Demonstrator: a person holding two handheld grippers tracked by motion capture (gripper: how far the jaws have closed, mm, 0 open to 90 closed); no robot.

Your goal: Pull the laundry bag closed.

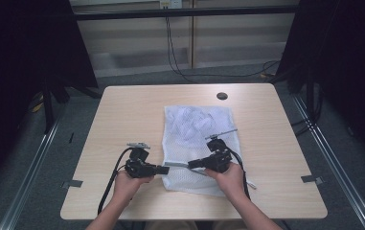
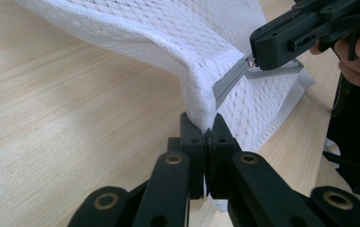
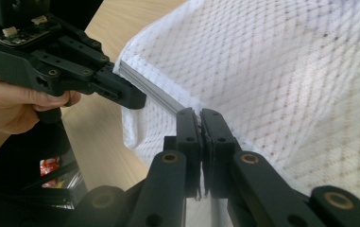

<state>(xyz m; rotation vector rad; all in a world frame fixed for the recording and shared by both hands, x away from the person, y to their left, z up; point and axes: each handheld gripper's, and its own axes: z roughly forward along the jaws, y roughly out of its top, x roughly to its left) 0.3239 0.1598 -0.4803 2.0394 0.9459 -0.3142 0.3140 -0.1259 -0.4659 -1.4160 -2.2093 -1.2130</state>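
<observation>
While you hold both grippers at the near edge of the table, here is the scene line by line.

Surroundings: your mesh laundry bag point(image 1: 199, 143) lies flat on the wooden table point(image 1: 122, 110), right of centre, with a dark round grommet point(image 1: 222, 96) in the tabletop well beyond it; black cables point(image 1: 180, 57) hang down the wall behind, and nothing lies between you and the bag.

Bag position: its near left corner is lifted off the wood, the rest rests on the table.

Left gripper: your left gripper point(image 1: 163, 169) has its jaws pressed together, pinching the bag's left edge right by the grey zipper strip point(image 2: 229, 78).

Right gripper: your right gripper point(image 1: 192, 164) is clamped on that same strip, further along, close to the left one.

Left gripper view: you see the white mesh pulled up into a peak out of the closed jaws, and the other gripper nipping the strip's end.

Right gripper view: the strip point(image 3: 151, 90) runs taut between the two grippers.

High view: the strip shows as a short grey bar between the tips.

Hands: your left hand point(image 1: 128, 184) and right hand point(image 1: 230, 179) sit low at the near edge, tips pointing toward each other, forearms coming in from below.
</observation>
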